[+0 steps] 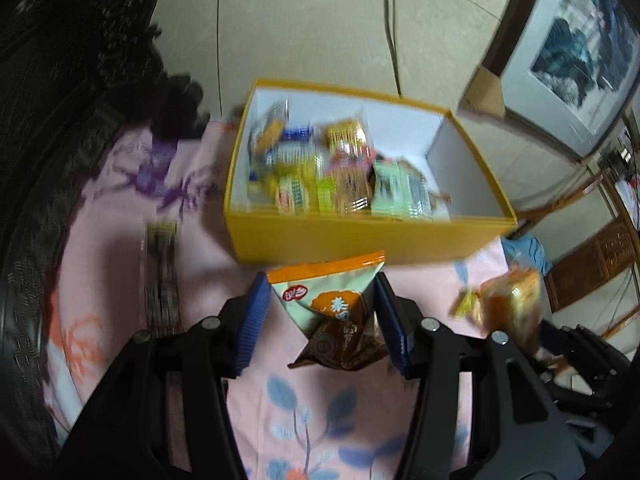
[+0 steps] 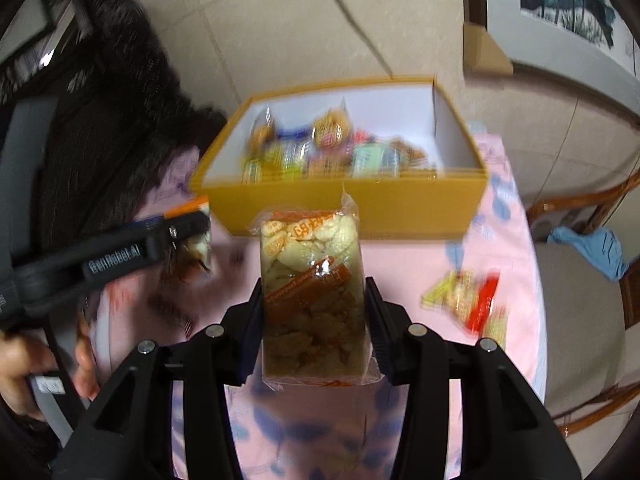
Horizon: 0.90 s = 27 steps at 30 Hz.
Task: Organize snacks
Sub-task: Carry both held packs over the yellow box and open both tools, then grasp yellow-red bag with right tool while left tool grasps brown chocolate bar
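Note:
An open yellow box [image 1: 360,240] [image 2: 360,204] with white inside walls stands on the pink flowered cloth and holds several snack packets. My left gripper [image 1: 320,312] is shut on an orange, green and brown snack bag [image 1: 332,312], held above the cloth just in front of the box. My right gripper [image 2: 314,316] is shut on a clear pack of pale and brown rice crackers [image 2: 312,280], also lifted in front of the box. In the right wrist view the left gripper [image 2: 188,232] shows at the left with its bag. In the left wrist view the cracker pack [image 1: 508,300] shows at the right.
A dark striped packet [image 1: 160,272] lies on the cloth left of the box. A yellow and red packet [image 2: 468,300] lies on the cloth at the right. A chair with a blue rag [image 2: 588,248] stands beyond the table's right edge. A framed picture [image 1: 580,52] leans behind.

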Motion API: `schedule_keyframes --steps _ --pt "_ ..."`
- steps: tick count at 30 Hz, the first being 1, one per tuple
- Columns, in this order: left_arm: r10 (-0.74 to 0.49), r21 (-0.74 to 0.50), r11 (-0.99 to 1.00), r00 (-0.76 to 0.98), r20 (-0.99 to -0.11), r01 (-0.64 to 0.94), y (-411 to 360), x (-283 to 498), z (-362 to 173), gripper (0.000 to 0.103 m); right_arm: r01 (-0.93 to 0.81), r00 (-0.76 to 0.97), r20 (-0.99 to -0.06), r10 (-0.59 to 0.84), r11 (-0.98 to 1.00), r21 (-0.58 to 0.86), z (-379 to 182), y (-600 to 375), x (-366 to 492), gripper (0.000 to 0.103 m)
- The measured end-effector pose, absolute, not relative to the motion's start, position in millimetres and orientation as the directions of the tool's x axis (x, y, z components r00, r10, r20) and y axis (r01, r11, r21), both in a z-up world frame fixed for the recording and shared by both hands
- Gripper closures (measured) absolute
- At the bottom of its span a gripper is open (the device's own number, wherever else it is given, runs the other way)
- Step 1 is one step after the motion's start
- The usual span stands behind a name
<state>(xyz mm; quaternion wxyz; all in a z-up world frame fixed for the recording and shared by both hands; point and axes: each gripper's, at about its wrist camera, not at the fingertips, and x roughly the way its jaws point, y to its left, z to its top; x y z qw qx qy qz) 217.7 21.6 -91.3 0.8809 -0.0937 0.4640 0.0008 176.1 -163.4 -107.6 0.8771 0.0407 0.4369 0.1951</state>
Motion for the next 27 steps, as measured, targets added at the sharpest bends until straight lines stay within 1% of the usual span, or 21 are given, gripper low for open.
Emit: schedule_keyframes --steps 6,10,18,19,20,21,22,27 --pt "-0.044 -0.129 0.987 0.597 -0.801 -0.100 30 280 -67 0.050 -0.298 0.597 -0.711 0.372 0.925 0.234 -75 -160 245 0.056" --pt "-0.033 -0.121 0.987 0.606 -0.795 -0.105 32 302 -61 0.050 -0.297 0.597 -0.712 0.371 0.926 0.234 -69 -156 275 0.056" --pt "-0.008 -0.098 0.989 0.616 -0.787 -0.113 35 336 -55 0.049 -0.303 0.601 -0.710 0.365 0.927 0.220 -66 -147 310 0.056" --pt "-0.003 -0.092 0.989 0.616 -0.788 -0.113 35 342 -54 0.041 -0.300 0.605 -0.708 0.364 0.928 0.221 -64 -147 314 0.054" --pt "-0.002 -0.085 0.990 0.607 -0.795 -0.109 34 350 -53 0.019 -0.301 0.609 -0.705 0.363 0.928 0.218 -61 -146 322 0.052" --pt "0.009 -0.075 0.991 0.607 -0.795 -0.113 34 353 -52 0.011 -0.304 0.606 -0.708 0.363 0.928 0.216 -60 -145 326 0.040" --pt "0.028 -0.060 0.991 0.616 -0.787 -0.122 35 355 -49 0.008 -0.308 0.600 -0.715 0.359 0.928 0.209 -58 -145 329 0.033" --pt "0.021 -0.085 0.986 0.624 -0.781 -0.140 45 345 -42 0.007 -0.325 0.615 -0.708 0.346 0.930 0.173 -42 -161 330 0.032"
